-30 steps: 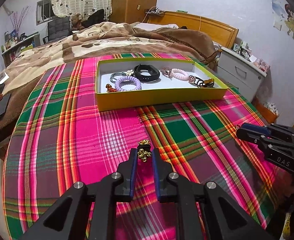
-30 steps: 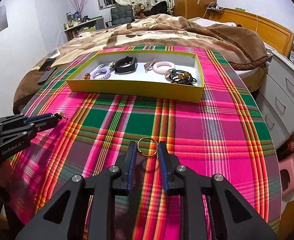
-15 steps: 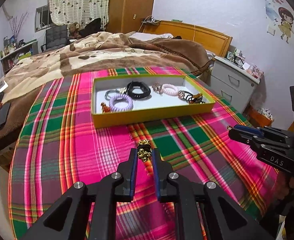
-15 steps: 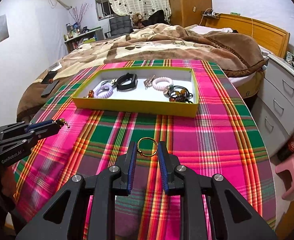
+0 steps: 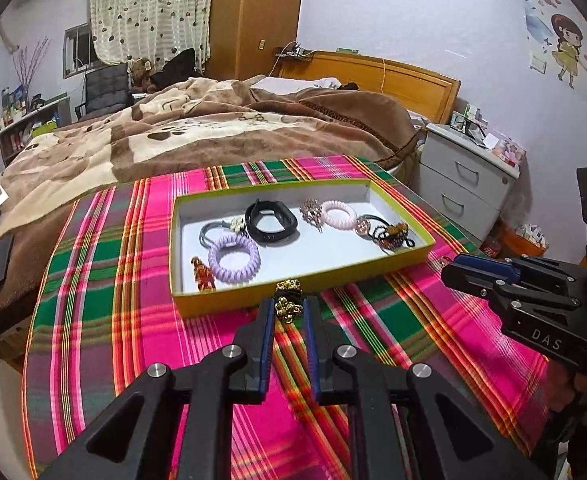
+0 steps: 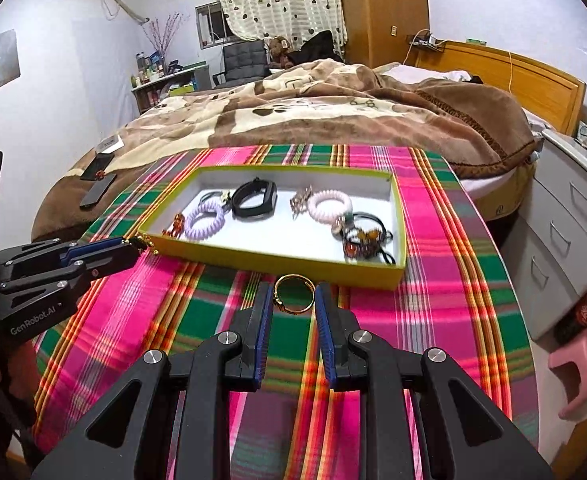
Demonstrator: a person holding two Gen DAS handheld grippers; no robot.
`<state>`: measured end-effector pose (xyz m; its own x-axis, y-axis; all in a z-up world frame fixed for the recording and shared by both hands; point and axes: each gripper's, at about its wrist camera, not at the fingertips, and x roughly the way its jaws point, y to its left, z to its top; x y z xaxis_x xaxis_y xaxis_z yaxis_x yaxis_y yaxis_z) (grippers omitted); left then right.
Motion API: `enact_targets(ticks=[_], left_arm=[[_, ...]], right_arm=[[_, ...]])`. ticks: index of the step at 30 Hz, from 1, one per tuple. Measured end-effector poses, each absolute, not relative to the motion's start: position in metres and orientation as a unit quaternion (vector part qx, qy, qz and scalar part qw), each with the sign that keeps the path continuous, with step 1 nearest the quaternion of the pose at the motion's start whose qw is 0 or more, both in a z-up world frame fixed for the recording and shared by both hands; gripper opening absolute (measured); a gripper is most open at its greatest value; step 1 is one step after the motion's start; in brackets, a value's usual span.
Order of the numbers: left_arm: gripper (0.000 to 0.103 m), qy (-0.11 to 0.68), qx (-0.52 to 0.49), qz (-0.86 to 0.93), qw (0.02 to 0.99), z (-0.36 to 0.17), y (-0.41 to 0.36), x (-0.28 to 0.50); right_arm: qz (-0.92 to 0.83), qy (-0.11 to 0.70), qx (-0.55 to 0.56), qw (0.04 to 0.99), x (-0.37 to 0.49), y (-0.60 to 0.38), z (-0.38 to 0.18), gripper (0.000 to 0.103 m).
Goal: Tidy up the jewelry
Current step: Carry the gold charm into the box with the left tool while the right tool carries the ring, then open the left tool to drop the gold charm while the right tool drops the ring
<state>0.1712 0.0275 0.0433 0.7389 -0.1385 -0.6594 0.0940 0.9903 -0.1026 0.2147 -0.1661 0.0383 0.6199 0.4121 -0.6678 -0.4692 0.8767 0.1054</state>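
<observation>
- Left gripper (image 5: 288, 310): pressed on a gold beaded charm (image 5: 288, 300), held above the plaid cloth (image 5: 93, 280), just before the near wall of the yellow tray (image 5: 229, 304).
- Right gripper (image 6: 293, 300): pinching a gold ring (image 6: 293, 294) upright between the blue pads (image 6: 264, 320), also near the front wall of the tray.
- Inside the tray: lilac spiral hair tie (image 5: 234, 258), black band (image 5: 271, 222), pink spiral hair tie (image 5: 339, 215), dark beaded bracelets (image 5: 391, 236).

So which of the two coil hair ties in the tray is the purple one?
The purple coil hair tie at the tray's left end; the pink coil hair tie lies farther right.
</observation>
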Motion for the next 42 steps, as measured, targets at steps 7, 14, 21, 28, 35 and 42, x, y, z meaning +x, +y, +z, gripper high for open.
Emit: enact_targets(ticks=[7, 14, 21, 28, 35, 42], left_arm=[[0.014, 0.357, -0.021, -0.067, 0.931, 0.042, 0.028, 0.205], [0.014, 0.372, -0.015, -0.073, 0.925, 0.03, 0.027, 0.237], [0.014, 0.388, -0.015, -0.075, 0.918, 0.016, 0.029, 0.266], [0.014, 0.404, -0.014, -0.08, 0.911, 0.002, 0.029, 0.286], [0.014, 0.42, -0.007, -0.086, 0.903, -0.009, 0.025, 0.295], [0.014, 0.429, -0.002, -0.084, 0.9, -0.015, 0.023, 0.3]], right_arm=[[0.249, 0.362, -0.043, 0.897, 0.244, -0.153, 0.039, 0.022], [0.252, 0.374, -0.046, 0.891, 0.274, -0.141, 0.032, 0.022], [0.252, 0.396, -0.049, 0.882, 0.302, -0.132, 0.015, 0.022], [0.248, 0.417, -0.055, 0.873, 0.319, -0.125, -0.003, 0.022], [0.244, 0.43, -0.061, 0.867, 0.328, -0.122, -0.013, 0.022], [0.243, 0.431, -0.067, 0.866, 0.331, -0.12, -0.014, 0.022]])
